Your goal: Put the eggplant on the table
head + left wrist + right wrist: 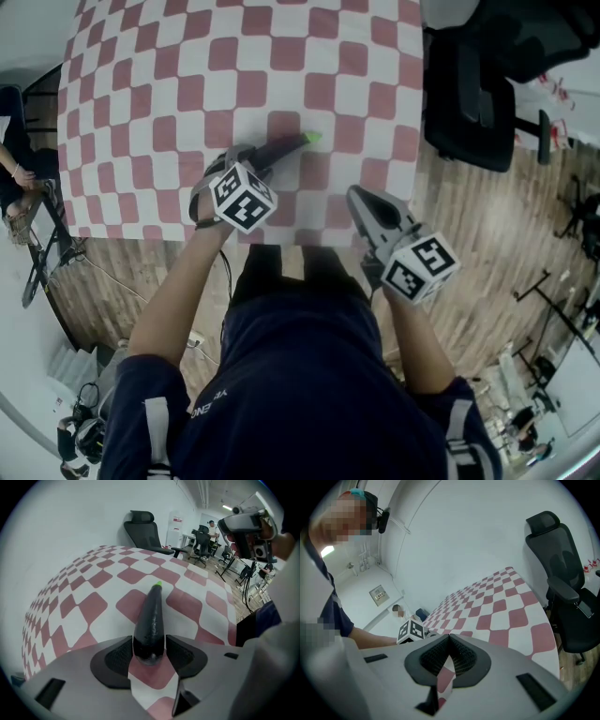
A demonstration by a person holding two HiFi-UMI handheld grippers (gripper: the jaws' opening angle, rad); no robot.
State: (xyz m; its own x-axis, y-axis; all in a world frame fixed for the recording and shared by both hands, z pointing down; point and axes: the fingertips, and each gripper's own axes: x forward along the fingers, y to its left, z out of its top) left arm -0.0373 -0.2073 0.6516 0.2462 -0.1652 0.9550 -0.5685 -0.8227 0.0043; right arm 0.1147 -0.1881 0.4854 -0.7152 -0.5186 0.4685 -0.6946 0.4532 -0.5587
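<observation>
A dark purple eggplant (pixel 281 148) with a green tip lies lengthwise over the red-and-white checked table (pixel 187 84), near its front edge. My left gripper (pixel 253 155) is shut on its blunt end. In the left gripper view both pads press the sides of the eggplant (pixel 151 616), and its green tip points away across the table (pixel 93 606). I cannot tell whether the eggplant rests on the cloth. My right gripper (pixel 361 197) hovers at the table's front right edge. The right gripper view shows this gripper (pixel 449 641) shut with nothing in it.
A black office chair (pixel 473 94) stands just off the table's right side on the wooden floor. A person sits at the far left (pixel 14 178). More chairs, stands and cables fill the room beyond the table (pixel 206 536).
</observation>
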